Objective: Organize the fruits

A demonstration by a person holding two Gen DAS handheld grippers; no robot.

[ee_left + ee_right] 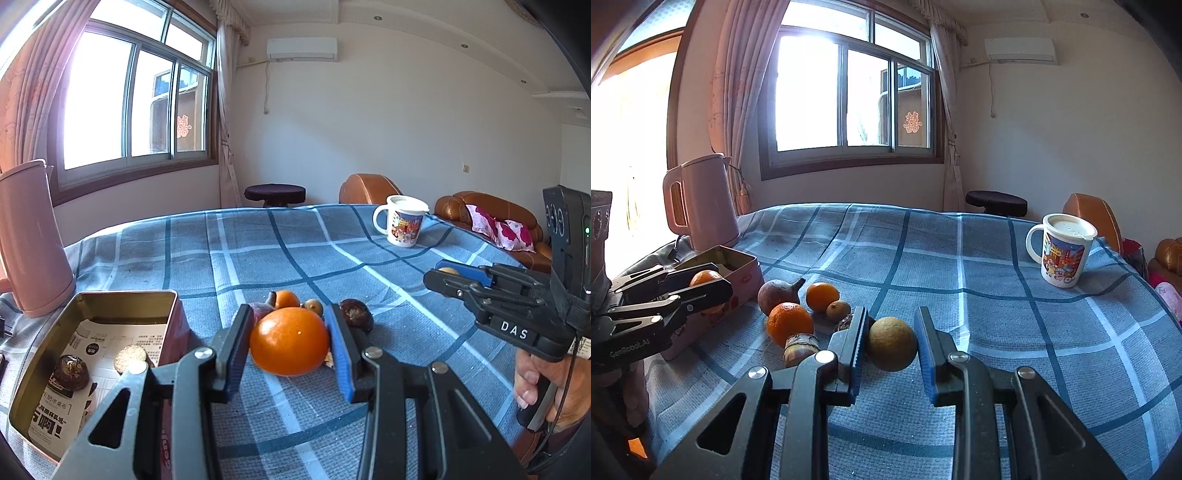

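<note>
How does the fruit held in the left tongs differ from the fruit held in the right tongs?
The orange in the left tongs is bright orange with glossy skin; the brown fruit in the right tongs is dull tan and matte. The orange looks the larger, filling a wider gap between its pads. Both are round, and each is clamped between blue pads above the checked cloth.

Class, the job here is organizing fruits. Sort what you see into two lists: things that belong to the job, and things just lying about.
Belongs to the job:
- round orange fruit held in left gripper
- small round brown fruit held in right gripper
- loose fruit pile
- open rectangular metal tin

Just lying about:
- pink plastic kettle
- white lidded cartoon mug
</note>
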